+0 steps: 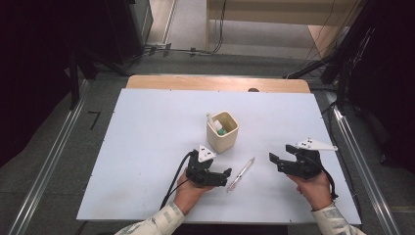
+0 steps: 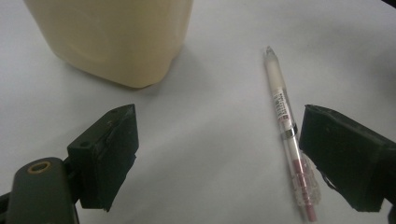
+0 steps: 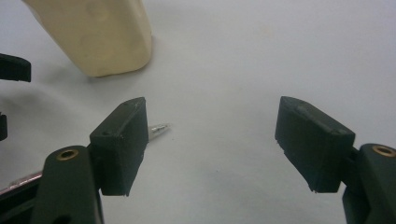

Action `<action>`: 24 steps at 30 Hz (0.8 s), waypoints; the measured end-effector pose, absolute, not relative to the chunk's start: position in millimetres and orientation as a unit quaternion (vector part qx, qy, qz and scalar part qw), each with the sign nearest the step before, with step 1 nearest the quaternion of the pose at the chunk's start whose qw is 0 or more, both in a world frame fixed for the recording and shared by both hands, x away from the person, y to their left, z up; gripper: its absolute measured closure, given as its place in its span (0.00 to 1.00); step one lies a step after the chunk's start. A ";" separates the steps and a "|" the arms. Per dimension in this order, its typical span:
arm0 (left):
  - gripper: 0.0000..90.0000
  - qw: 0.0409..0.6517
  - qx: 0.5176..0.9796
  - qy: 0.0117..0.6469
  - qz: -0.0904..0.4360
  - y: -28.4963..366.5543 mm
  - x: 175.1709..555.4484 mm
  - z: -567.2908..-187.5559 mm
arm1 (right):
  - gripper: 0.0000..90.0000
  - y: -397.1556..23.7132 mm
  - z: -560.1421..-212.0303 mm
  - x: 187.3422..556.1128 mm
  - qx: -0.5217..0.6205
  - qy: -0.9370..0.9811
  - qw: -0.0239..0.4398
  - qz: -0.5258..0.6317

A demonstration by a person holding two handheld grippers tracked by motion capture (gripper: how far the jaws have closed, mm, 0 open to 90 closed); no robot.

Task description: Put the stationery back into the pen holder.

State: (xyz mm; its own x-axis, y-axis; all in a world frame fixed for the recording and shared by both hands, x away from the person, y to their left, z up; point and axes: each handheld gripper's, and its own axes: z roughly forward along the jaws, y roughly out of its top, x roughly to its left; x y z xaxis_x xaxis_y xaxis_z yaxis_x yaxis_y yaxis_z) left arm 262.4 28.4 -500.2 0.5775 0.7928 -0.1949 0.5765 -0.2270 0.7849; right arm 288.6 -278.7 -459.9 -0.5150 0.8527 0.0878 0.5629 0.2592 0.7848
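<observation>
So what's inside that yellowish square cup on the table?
Inside the cream square plastic cup, the high view shows a white stick-like thing with a green part leaning in a corner. The cup's walls hide its lower end and the bottom.

A clear, white-barrelled pen [image 1: 241,174] lies flat on the table, apparently capped, near the cream holder [image 1: 222,131].

A flat white rectangular worktop [image 1: 147,147] with a pale wooden far edge carries a cream square plastic pen cup [image 1: 222,131] near its middle and, lying flat just in front of that cup, a slim clear-barrelled pen [image 1: 241,174].
</observation>
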 end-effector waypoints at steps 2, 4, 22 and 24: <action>0.14 0.433 0.777 0.440 0.122 25.7 263.4 -500.1 | 0.27 -279.0 -459.8 288.6 0.459 0.772 0.180 0.402; 0.14 0.433 0.778 0.439 0.121 22.3 264.4 -500.8 | 0.27 -279.2 -460.0 288.8 0.459 0.772 0.180 0.401; 0.16 0.435 0.785 0.424 0.121 -3.2 271.0 -502.8 | 0.27 -279.3 -460.2 289.0 0.460 0.772 0.181 0.401; 0.16 0.434 0.786 0.424 0.122 -4.6 271.8 -503.4 | 0.27 -279.4 -460.2 288.9 0.460 0.772 0.181 0.401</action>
State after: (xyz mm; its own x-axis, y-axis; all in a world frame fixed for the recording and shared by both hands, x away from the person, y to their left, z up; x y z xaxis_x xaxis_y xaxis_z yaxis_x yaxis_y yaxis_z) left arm 271.8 -4.6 -503.4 0.6112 0.7716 -0.1760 0.5604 -0.2649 0.7847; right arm 288.9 -279.4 -460.2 -0.5121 0.8542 0.0896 0.5642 0.2559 0.7850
